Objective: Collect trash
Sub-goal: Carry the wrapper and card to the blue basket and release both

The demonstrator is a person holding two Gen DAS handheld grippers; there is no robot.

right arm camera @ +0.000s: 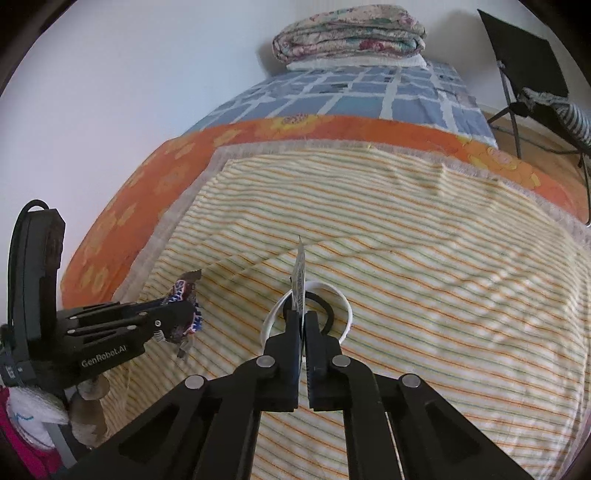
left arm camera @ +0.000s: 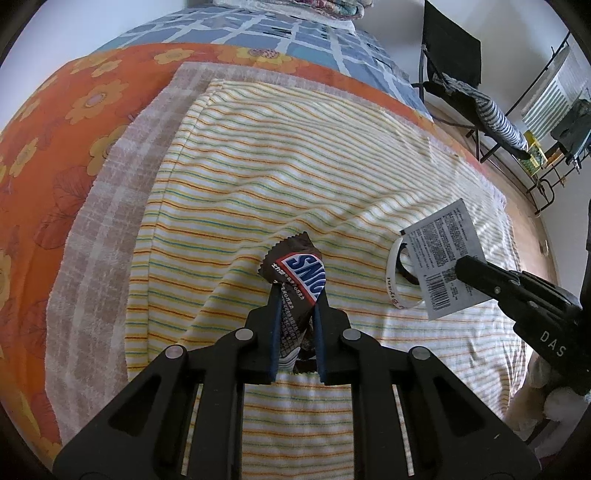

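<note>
A brown Snickers wrapper [left arm camera: 297,280] stands upright between the blue pads of my left gripper [left arm camera: 297,291], which is shut on it above the striped towel [left arm camera: 332,177]. From the right wrist view the same wrapper [right arm camera: 186,286] shows in the left gripper [right arm camera: 177,308] at the left. My right gripper [right arm camera: 301,314] is shut on a flat white sachet [right arm camera: 298,280], seen edge-on. The left wrist view shows that sachet [left arm camera: 441,254] with its barcode, pinched by the right gripper [left arm camera: 463,267]. Under it lie a white wristband [right arm camera: 345,301] and a black ring [right arm camera: 328,310].
The striped towel lies on a bed with an orange flowered sheet [left arm camera: 74,110] and a blue checked cover [right arm camera: 351,99]. Folded quilts [right arm camera: 349,35] sit at the bed's head. A black folding chair [left arm camera: 452,55] and a metal rack [left arm camera: 554,110] stand to the right.
</note>
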